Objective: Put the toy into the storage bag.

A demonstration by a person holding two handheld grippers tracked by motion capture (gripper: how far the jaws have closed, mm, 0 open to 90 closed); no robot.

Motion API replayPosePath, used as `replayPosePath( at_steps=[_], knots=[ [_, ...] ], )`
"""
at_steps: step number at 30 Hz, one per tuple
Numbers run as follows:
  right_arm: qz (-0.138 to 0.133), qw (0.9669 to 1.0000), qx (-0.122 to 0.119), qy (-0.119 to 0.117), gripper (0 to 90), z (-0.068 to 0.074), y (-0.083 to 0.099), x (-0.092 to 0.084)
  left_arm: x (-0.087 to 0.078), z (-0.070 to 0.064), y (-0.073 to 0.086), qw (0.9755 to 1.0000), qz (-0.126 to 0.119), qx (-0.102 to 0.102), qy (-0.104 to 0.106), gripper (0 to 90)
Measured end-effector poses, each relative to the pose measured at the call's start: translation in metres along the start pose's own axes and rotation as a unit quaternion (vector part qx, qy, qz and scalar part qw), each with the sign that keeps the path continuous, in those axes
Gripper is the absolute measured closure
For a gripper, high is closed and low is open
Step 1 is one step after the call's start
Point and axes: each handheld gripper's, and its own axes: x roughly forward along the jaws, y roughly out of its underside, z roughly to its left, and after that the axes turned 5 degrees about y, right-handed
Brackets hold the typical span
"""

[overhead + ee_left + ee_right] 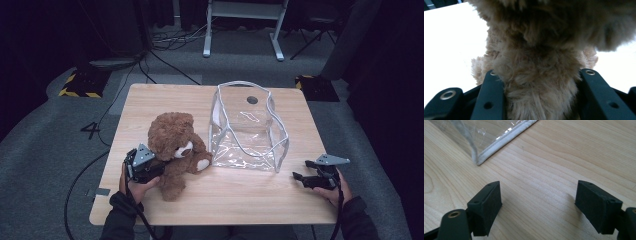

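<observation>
A brown teddy bear [175, 150] sits on the wooden table [240, 195], left of a clear plastic bag with white trim [247, 130]. My left gripper [150, 167] is shut on the teddy bear from its left side. In the left gripper view both black jaws press into the fur of the teddy bear [536, 82]. Near the table's right edge my right gripper [306, 172] stands open with nothing between its fingers. In the right gripper view a corner of the clear bag [491, 145] lies ahead of the right gripper [537, 200] on bare wood.
The clear bag stands open at the top in the middle of the table. Beyond the table are grey carpet, cables [170, 40], a white desk frame [245, 20] and yellow-black striped floor plates [80, 85].
</observation>
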Motion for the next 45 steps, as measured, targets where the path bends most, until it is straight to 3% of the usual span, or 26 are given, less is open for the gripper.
replayPosePath(
  at_steps=[18, 20, 25, 32, 45],
  knots=[
    [0.000, 1.0000, -0.001, -0.002, 20.0, 0.000, -0.001, 0.001, -0.007, -0.008, -0.001, 0.9990, -0.043, -0.008, -0.013, 65.9],
    [0.000, 1.0000, -0.001, -0.001, 20.0, 0.000, -0.001, 0.001, -0.010, -0.010, -0.003, 0.9982, -0.056, -0.012, -0.020, 66.7],
    [0.000, 1.0000, 0.000, -0.001, 20.0, 0.000, -0.001, 0.001, -0.015, -0.015, -0.008, 0.9971, -0.075, -0.006, -0.012, 66.8],
    [0.000, 1.0000, 0.000, -0.001, 20.0, 0.000, -0.001, 0.001, -0.025, -0.013, -0.016, 0.9940, -0.108, -0.016, -0.009, 66.6],
    [0.000, 1.0000, 0.000, -0.001, 20.0, 0.000, -0.001, 0.001, -0.034, -0.013, -0.029, 0.9900, -0.140, -0.017, -0.006, 66.6]
  ],
)
